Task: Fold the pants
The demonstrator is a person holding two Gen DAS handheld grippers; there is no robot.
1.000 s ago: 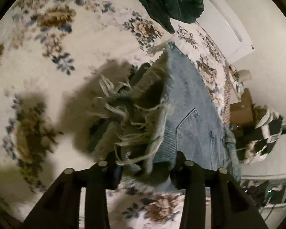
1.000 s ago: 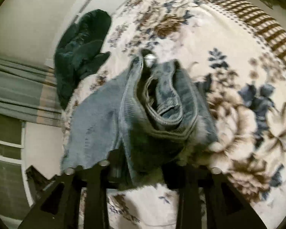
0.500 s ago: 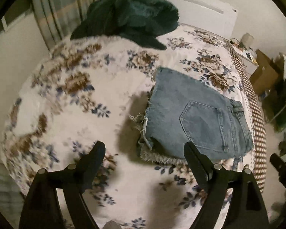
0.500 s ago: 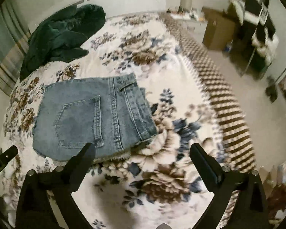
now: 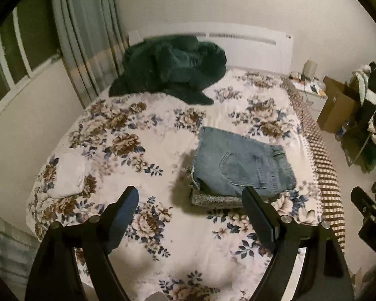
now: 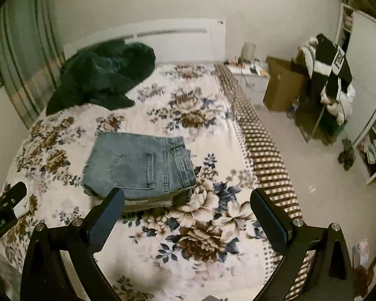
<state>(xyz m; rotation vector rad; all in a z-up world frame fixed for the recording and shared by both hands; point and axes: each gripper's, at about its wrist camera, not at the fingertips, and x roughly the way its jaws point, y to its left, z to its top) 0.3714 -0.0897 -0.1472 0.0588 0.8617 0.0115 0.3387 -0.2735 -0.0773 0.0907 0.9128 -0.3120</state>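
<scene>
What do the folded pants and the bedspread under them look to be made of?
Folded pants: faded blue denim, likely cotton; stitched back pocket, seams and frayed hem show. Bedspread: looks like soft, matte plush or fleece, cream with printed brown and blue flowers; the exact fibre cannot be told.

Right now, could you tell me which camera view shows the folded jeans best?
The right wrist view: the folded jeans lie nearer the middle, back pocket, waistband and stacked layers visible. In the left wrist view the jeans show too, but the open left gripper's finger overlaps their near corner.
</scene>
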